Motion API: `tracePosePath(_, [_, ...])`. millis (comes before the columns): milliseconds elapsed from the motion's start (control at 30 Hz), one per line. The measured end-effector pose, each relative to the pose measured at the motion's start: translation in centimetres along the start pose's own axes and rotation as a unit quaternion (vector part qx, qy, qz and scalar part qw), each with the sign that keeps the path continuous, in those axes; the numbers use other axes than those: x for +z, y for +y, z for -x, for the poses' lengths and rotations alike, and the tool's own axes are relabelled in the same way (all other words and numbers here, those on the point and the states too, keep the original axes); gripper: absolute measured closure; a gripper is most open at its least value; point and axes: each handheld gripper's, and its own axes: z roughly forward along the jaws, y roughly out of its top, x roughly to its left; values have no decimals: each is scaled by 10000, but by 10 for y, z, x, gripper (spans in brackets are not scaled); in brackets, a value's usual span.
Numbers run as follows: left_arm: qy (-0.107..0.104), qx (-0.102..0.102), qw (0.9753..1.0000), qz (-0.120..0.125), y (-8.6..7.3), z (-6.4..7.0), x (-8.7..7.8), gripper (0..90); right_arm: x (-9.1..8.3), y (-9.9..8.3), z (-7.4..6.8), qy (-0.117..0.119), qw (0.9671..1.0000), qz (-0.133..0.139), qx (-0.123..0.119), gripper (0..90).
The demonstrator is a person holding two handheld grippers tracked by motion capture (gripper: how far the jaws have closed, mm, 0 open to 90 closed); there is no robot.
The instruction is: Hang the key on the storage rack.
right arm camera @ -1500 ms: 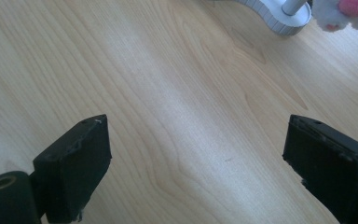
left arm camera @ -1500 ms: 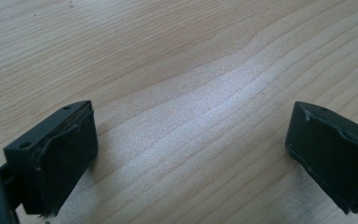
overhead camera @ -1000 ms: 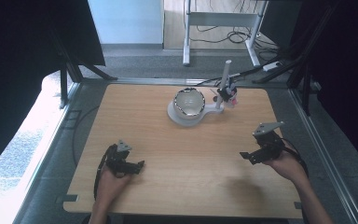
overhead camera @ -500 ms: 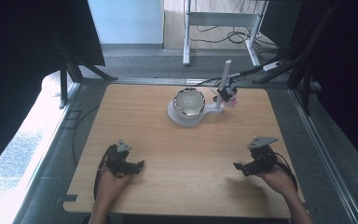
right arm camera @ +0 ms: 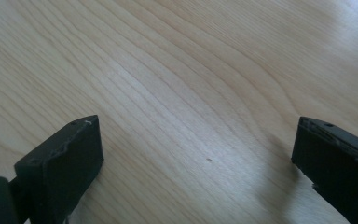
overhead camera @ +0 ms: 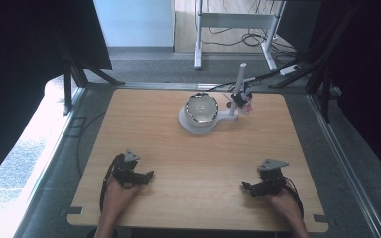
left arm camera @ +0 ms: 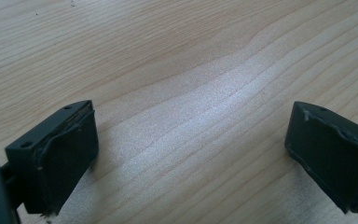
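My left gripper (overhead camera: 148, 176) rests low on the wooden table (overhead camera: 178, 148) near its front left, held by a hand, jaws pointing right. In the left gripper view its two black jaws stand wide apart over bare wood, so the left gripper (left arm camera: 191, 158) is open and holds nothing. My right gripper (overhead camera: 246, 188) sits near the front right, jaws pointing left. In the right gripper view the right gripper (right arm camera: 198, 163) is likewise open over bare wood, with nothing between its fingers.
A metal bowl (overhead camera: 202, 109) sits on a white base (overhead camera: 193, 125) at the table's far middle. Beside it stands a white post (overhead camera: 239, 82) with a small dark fixture (overhead camera: 240, 98) and cables. Black frame rails border the table.
My right gripper has moved toward the front edge and down onto the table, turning its jaws to the left. The left gripper has stayed put.
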Motion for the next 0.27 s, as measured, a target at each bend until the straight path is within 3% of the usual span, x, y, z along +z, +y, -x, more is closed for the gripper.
tracePosePath(67, [1, -1, 10000, -1, 0, 0, 0, 25, 2, -2, 0, 78, 9999, 72, 128, 18])
tracePosePath(267, [-1, -4, 10000, 0, 0, 0, 0, 24, 0, -3, -2, 46, 9999, 98, 131, 29])
